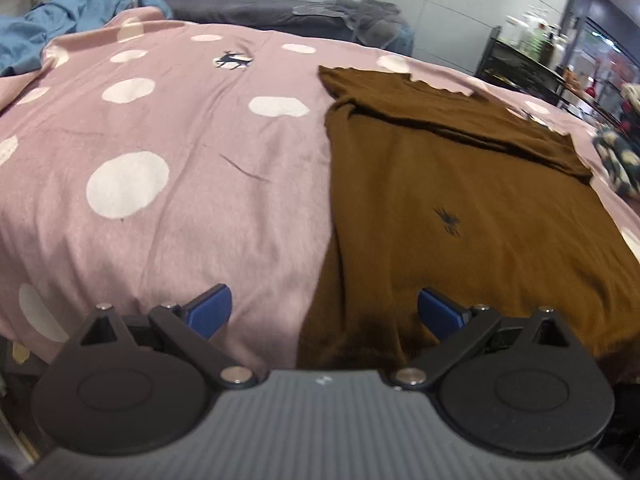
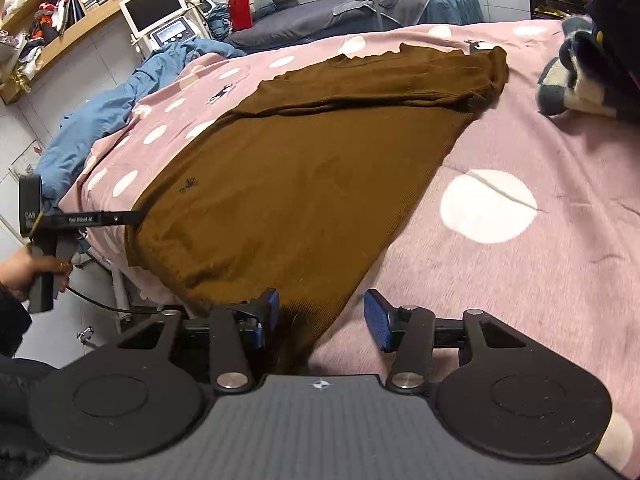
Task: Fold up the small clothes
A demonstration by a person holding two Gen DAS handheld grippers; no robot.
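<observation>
While the brown top [image 1: 460, 208] lies spread on the pink dotted bedspread [image 1: 168, 208], only the first part of the folding looks done: its far portion, sleeve or upper edge, is turned over into a band across the garment, and the large near panel is one flat layer running to the near edge of the bed. The left gripper [image 1: 324, 312] stands with its blue pads well apart at the top's near left corner, one pad over the bedspread and the other over brown cloth, with nothing pinched between them. The right gripper [image 2: 322, 316] is parted too, poised at the near right corner, where the hem runs down between its pads; I cannot tell whether they touch the fabric. I judge the main folds are yet to come, and a patterned garment [image 2: 576, 76] at the far right awaits folding too.
</observation>
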